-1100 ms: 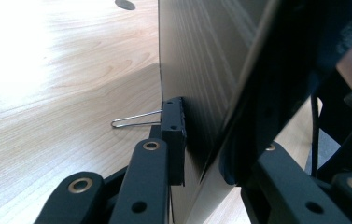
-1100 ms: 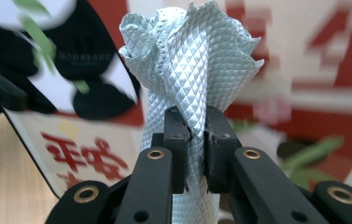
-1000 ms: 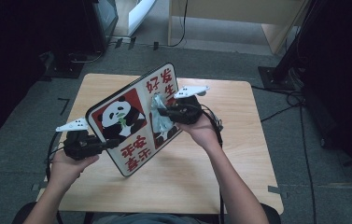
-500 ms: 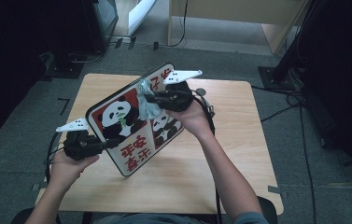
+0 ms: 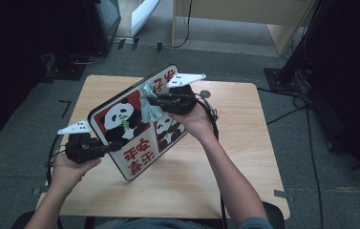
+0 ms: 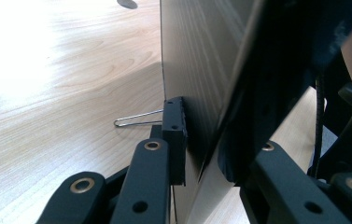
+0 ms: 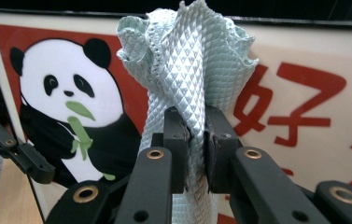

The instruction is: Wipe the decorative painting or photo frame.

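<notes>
Panda sign (image 5: 134,126) stands tilted, gripped at its edge by left jaws; right jaws pinch cloth (image 7: 187,79).

Light wooden table (image 5: 244,157), small dark round object (image 5: 205,94) near its far edge, grey floor (image 5: 311,143) around

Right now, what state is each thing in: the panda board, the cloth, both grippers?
panda board: tilted up off the table, printed face up, clamped at its edge.
cloth: bunched, pinched, against the board's face.
left gripper: shut on the board's edge.
right gripper: shut on the cloth.
</notes>
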